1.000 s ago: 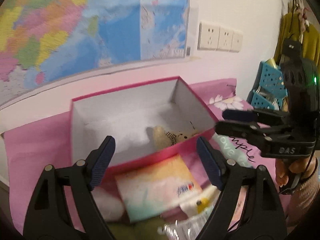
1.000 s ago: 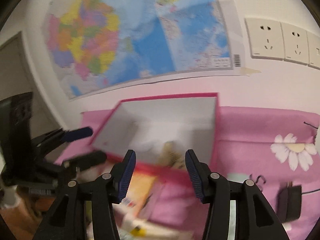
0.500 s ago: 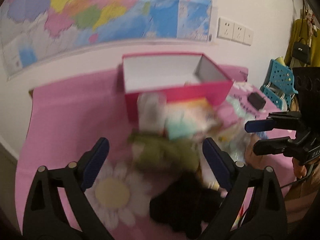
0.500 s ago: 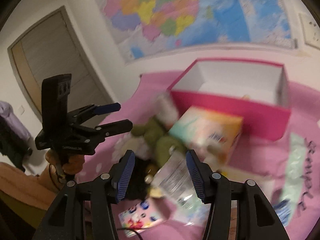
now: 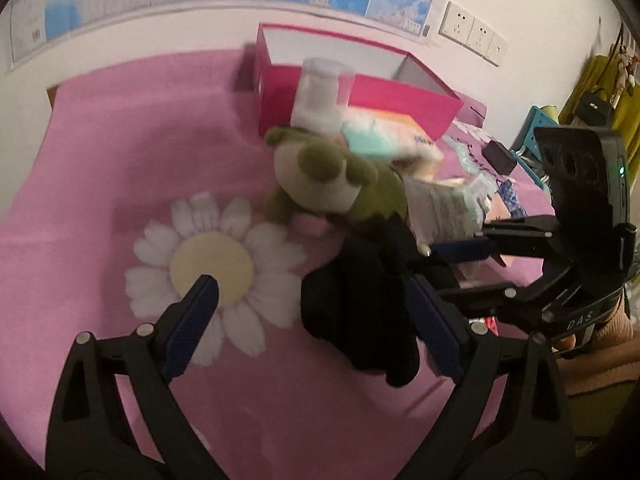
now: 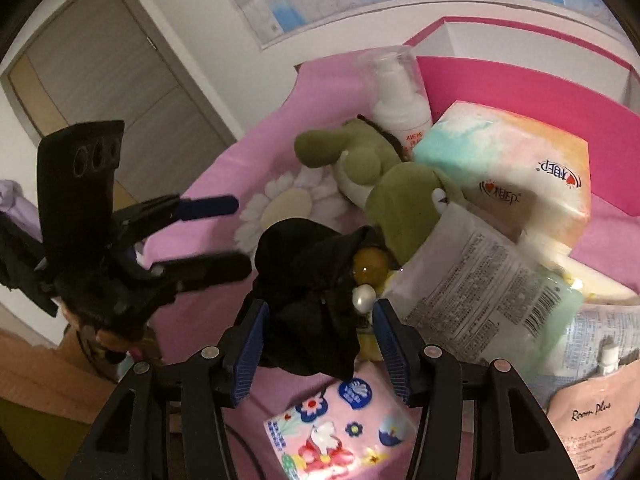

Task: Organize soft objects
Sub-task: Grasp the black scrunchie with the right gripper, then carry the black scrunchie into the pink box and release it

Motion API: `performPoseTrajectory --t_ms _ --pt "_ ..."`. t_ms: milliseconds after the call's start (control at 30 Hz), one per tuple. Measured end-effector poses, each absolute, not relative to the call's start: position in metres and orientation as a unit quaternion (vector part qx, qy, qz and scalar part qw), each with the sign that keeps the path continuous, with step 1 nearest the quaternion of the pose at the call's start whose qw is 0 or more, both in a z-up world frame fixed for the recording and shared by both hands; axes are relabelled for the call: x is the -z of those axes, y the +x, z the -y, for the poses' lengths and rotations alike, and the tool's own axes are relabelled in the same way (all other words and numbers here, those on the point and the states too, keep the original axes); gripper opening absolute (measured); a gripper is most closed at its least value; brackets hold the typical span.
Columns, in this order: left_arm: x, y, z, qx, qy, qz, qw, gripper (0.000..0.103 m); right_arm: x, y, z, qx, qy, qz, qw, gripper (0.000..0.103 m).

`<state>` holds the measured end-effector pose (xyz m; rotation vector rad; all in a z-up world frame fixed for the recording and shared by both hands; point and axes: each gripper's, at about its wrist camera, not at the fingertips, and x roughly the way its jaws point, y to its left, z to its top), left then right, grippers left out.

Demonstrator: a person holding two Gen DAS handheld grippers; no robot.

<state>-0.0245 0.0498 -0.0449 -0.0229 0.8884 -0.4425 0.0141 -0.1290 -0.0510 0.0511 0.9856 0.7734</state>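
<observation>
Black cloth (image 6: 308, 300) is lying crumpled low in the centre of the right wrist view on the pink tablecloth (image 5: 100, 160), sitting between the half-spread fingers of the right gripper (image 6: 318, 342), whose pads are not pressing it. Left gripper (image 5: 316, 332) is standing wide apart with nothing held, its jaws having just been opening, the cloth beside its right finger. Farther up, a green plush toy (image 6: 384, 184) is leaning by a tissue pack (image 6: 516, 168), with a pink box (image 5: 360, 92) sitting near the wall.
</observation>
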Motion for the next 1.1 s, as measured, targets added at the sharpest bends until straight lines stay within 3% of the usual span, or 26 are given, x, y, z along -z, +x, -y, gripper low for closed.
performPoseTrajectory --t_ms 133,167,200,233,567,700,800,967,1100 --pt "0.057 -0.023 -0.053 0.222 -0.024 -0.443 0.868 0.095 0.055 0.011 0.12 -0.355 0.02 -0.462 0.813 0.051" --pt "0.059 -0.023 -0.054 0.226 -0.029 -0.445 0.866 0.095 0.055 0.011 0.119 -0.349 0.017 -0.459 0.817 0.045" --pt "0.06 -0.023 -0.056 0.228 -0.032 -0.447 0.864 0.095 0.056 0.012 0.12 -0.346 0.017 -0.461 0.817 0.026" --pt "0.061 -0.023 -0.056 0.23 -0.034 -0.448 0.863 0.095 0.057 0.014 0.124 -0.354 0.031 -0.463 0.812 0.016" --pt "0.067 -0.018 -0.038 0.275 -0.037 -0.45 0.849 0.095 0.035 0.001 0.164 -0.347 0.076 -0.421 0.835 0.013" --pt "0.065 -0.01 -0.023 0.298 -0.035 -0.449 0.842 0.09 0.035 0.001 0.181 -0.334 0.098 -0.418 0.839 0.013" --pt "0.066 -0.006 -0.013 0.31 -0.027 -0.452 0.836 0.079 0.037 -0.004 0.189 -0.328 0.104 -0.417 0.841 0.013" --pt "0.057 -0.008 0.001 0.346 -0.027 -0.448 0.824 0.048 0.032 -0.009 0.193 -0.335 0.112 -0.406 0.843 0.013" --pt "0.035 -0.013 0.011 0.357 -0.009 -0.42 0.834 0.048 0.01 -0.016 0.202 -0.342 0.113 -0.376 0.854 0.013"
